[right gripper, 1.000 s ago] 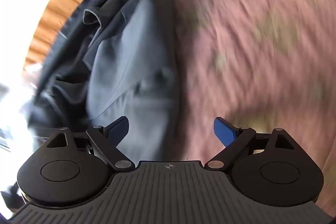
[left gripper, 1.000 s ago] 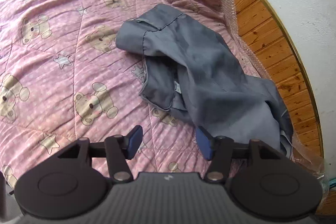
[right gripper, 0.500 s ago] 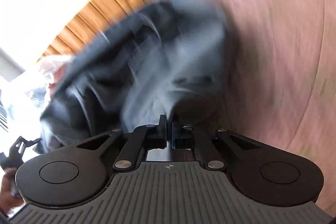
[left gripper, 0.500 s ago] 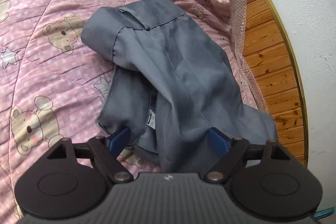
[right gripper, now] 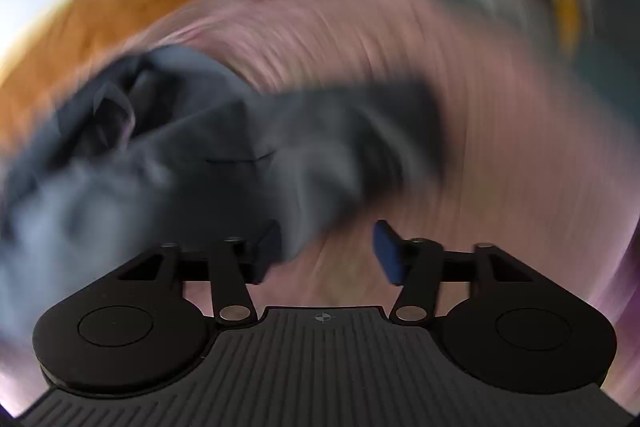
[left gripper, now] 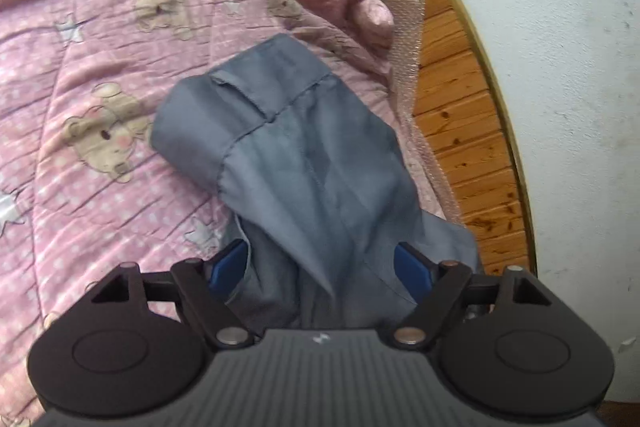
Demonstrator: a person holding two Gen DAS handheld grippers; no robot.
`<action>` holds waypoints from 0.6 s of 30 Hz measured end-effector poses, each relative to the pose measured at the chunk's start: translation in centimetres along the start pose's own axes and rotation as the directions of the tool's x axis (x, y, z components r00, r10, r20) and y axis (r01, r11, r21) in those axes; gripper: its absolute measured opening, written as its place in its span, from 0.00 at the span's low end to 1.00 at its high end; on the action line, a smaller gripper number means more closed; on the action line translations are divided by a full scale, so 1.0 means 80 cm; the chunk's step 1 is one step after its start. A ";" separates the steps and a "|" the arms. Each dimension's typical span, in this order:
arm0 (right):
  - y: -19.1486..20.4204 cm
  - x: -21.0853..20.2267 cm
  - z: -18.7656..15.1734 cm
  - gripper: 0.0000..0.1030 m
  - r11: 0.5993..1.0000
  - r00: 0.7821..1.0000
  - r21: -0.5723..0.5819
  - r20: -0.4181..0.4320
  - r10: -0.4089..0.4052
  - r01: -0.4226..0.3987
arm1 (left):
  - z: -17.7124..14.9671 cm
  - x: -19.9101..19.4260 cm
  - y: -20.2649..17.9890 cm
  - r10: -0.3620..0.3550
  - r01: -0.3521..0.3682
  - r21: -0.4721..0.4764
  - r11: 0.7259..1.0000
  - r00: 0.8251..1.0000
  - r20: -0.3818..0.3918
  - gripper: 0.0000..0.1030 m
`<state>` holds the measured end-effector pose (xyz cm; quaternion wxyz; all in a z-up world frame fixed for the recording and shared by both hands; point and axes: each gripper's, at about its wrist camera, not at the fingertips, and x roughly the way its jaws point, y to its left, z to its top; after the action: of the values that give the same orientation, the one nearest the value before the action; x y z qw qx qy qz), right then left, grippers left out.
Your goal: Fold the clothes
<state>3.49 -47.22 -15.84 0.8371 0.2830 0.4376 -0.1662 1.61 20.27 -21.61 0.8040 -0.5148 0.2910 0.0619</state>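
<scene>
A crumpled grey garment (left gripper: 296, 163) lies on the pink teddy-bear quilt (left gripper: 96, 75), near its right edge. My left gripper (left gripper: 320, 265) is open, its blue pads on either side of the garment's near end, with cloth between them. In the right wrist view the picture is badly blurred by motion. The same grey garment (right gripper: 224, 151) spreads to the left and centre. My right gripper (right gripper: 328, 251) is open, and a fold of the cloth reaches the left pad (right gripper: 268, 247).
Clear bubble wrap (left gripper: 400, 11) hangs along the quilt's right edge. Beyond it are a wooden floor (left gripper: 464, 131) and a white wall (left gripper: 560, 67). The quilt stretches away to the left and far side.
My left gripper has moved forward over the garment's near end and stays open. My right gripper was shut half a second ago and is now open, moving fast.
</scene>
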 end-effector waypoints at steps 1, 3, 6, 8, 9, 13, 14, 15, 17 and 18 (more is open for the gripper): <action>-0.025 0.008 -0.021 0.64 0.991 0.999 0.129 -0.041 0.024 -0.019 | 0.002 0.002 -0.007 -0.022 0.023 0.029 0.999 1.000 -0.016 0.55; -0.047 0.014 -0.043 0.64 0.979 0.997 0.204 -0.075 -0.004 0.019 | 0.008 0.003 -0.023 -0.056 0.061 0.095 0.994 0.997 -0.054 0.10; -0.062 0.013 -0.061 0.64 0.972 0.994 0.214 -0.083 -0.077 0.093 | 0.023 -0.019 -0.053 -0.098 0.100 0.190 0.977 0.995 -0.021 0.02; -0.062 -0.001 -0.054 0.69 0.977 0.996 0.196 -0.027 -0.080 0.084 | 0.041 -0.050 -0.066 -0.140 0.129 0.193 0.973 0.989 0.046 0.01; -0.062 -0.007 -0.050 0.74 0.979 0.997 0.187 0.001 -0.082 0.080 | 0.052 -0.070 -0.066 -0.135 0.115 0.178 0.977 0.985 0.107 0.01; -0.057 -0.025 -0.018 0.81 0.989 0.993 0.137 0.097 -0.064 0.050 | 0.102 -0.145 -0.044 0.022 -0.044 0.056 0.997 0.938 0.345 0.00; -0.051 -0.022 -0.005 0.81 0.992 0.993 0.119 0.105 -0.055 0.042 | 0.108 -0.152 -0.036 0.067 -0.085 0.036 0.996 0.933 0.353 0.00; -0.043 -0.020 0.008 0.82 0.995 0.993 0.095 0.111 -0.047 0.036 | 0.114 -0.160 -0.028 0.112 -0.126 0.016 0.992 0.926 0.360 0.00; -0.020 -0.008 0.035 0.82 1.000 0.994 0.031 0.112 -0.009 0.006 | 0.117 -0.172 -0.019 0.167 -0.179 0.000 0.984 0.918 0.360 0.05; -0.004 -0.001 0.049 0.82 1.000 0.994 -0.014 0.112 0.013 -0.011 | 0.106 -0.174 -0.026 0.158 -0.177 0.025 0.984 0.924 0.348 0.14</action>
<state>5.80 -49.94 -14.09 0.8633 0.2702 0.3892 -0.1740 -5.56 29.45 -10.05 0.8482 -0.4468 0.1904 0.2113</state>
